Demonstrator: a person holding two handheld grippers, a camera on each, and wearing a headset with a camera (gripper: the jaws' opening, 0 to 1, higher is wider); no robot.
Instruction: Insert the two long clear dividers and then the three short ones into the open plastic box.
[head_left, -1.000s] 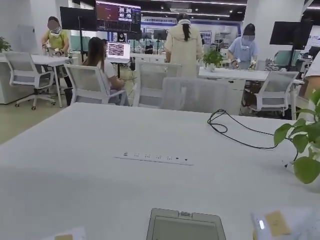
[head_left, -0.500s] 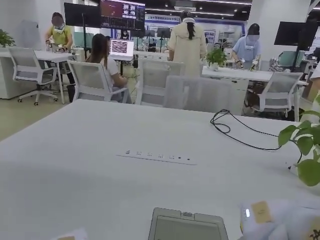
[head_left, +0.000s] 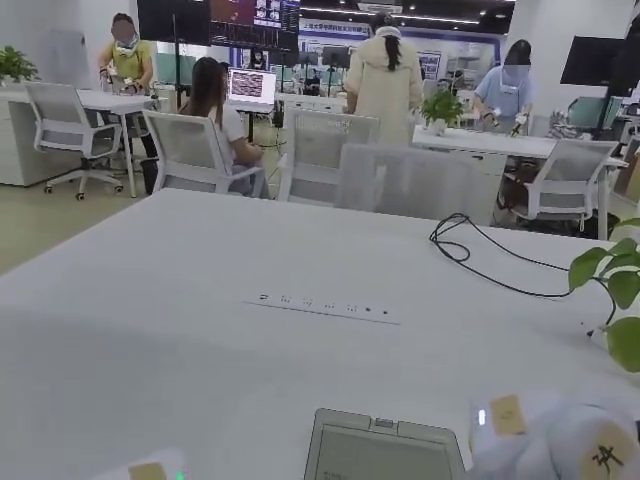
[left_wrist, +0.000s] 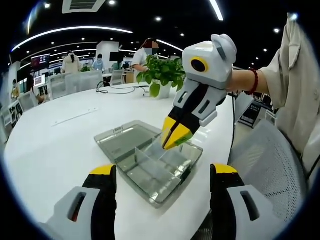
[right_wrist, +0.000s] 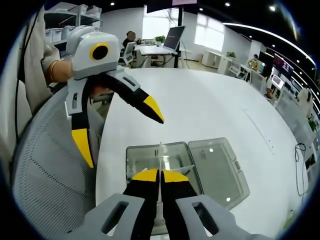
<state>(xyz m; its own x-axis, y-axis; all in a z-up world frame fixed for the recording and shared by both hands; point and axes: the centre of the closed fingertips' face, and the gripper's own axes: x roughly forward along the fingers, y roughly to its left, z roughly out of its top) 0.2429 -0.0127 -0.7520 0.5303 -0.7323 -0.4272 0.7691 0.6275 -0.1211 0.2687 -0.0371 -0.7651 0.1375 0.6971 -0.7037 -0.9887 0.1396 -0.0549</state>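
Observation:
The open clear plastic box (left_wrist: 131, 172) lies near the table's edge with its lid (left_wrist: 122, 140) folded flat beside it. At least one clear divider (left_wrist: 145, 161) stands inside. My right gripper (right_wrist: 160, 176) is shut on a thin clear divider (right_wrist: 160, 155), held edge-on above the box (right_wrist: 145, 155). In the left gripper view it reaches in from the right, its yellow tips (left_wrist: 173, 140) down over the box. My left gripper (left_wrist: 164, 172) hangs open and holds nothing, just short of the box. The right gripper view shows my left gripper (right_wrist: 117, 128) raised beside the box.
The white table (head_left: 200, 330) carries an inset socket strip (head_left: 325, 305), a black cable (head_left: 470, 250) and a potted plant (head_left: 615, 290) at the right edge. Mesh chairs (head_left: 400, 180) stand behind it. People work at desks further back. A mesh chair (right_wrist: 55, 165) sits close to me.
The head camera has shifted a little. At the bottom right of the head view, more of the right gripper's white body has come in, closer to the box lid.

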